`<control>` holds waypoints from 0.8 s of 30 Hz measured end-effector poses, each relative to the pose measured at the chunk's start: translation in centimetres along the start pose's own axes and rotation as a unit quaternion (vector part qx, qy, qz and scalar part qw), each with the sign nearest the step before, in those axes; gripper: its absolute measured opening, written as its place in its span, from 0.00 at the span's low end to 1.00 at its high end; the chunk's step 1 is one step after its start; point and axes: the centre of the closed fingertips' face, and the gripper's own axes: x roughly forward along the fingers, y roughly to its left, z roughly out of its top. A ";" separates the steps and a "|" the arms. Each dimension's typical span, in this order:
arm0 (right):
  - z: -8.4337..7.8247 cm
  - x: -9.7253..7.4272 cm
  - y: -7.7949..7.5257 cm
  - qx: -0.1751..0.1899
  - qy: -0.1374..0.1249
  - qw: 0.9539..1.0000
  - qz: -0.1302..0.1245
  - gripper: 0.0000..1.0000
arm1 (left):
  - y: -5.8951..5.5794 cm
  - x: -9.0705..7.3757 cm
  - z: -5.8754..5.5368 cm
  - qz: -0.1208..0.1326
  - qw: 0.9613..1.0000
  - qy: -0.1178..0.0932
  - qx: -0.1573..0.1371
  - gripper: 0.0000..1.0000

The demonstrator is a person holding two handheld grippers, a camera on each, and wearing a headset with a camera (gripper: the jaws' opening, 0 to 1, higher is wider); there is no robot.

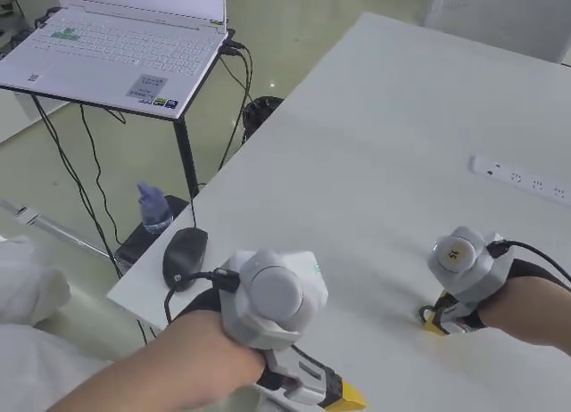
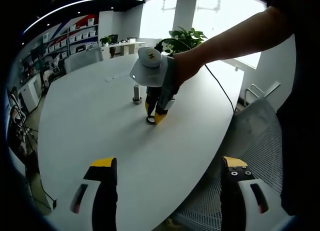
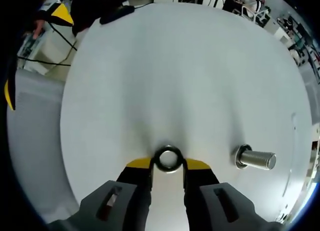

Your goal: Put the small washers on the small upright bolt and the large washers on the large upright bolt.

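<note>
R tongs [image 3: 168, 164] pinched on washer [image 3: 168, 149], lying flat on desk [image 3: 175, 66]; bolt [image 3: 256, 160] upright near, off to one side | L tongs [image 2: 167, 165] wide, empty, over desk edge | risk: thin rim grip, reckon washer pops out on lift; can't tell bolt size, so I might seat it on wrong one

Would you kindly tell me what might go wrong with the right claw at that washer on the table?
The washer lies flat, apparently pinched only by its rim between the tips of the right claw, so it may slip out on lifting. The upright bolt stands close beside it; a sideways swing might knock it over.
</note>
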 end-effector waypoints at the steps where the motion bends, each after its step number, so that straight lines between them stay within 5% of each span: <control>1: 0.0 0.0 0.0 0.000 0.004 1.000 0.000 0.25 | 0.0 0.0 0.0 0.000 1.000 0.000 -0.001 0.84; 8: 0.0 0.2 0.0 -0.024 0.042 0.999 0.000 0.23 | -0.2 0.1 0.2 -0.001 1.000 -0.003 0.000 0.82; 15: -0.1 0.0 -0.4 -0.017 0.020 1.000 0.009 0.21 | -0.5 0.3 0.1 -0.005 1.000 0.001 0.001 0.80; 24: -0.5 -0.3 -0.2 -0.007 0.027 0.999 0.015 0.21 | -0.9 0.3 -0.1 -0.011 1.000 0.008 0.008 0.78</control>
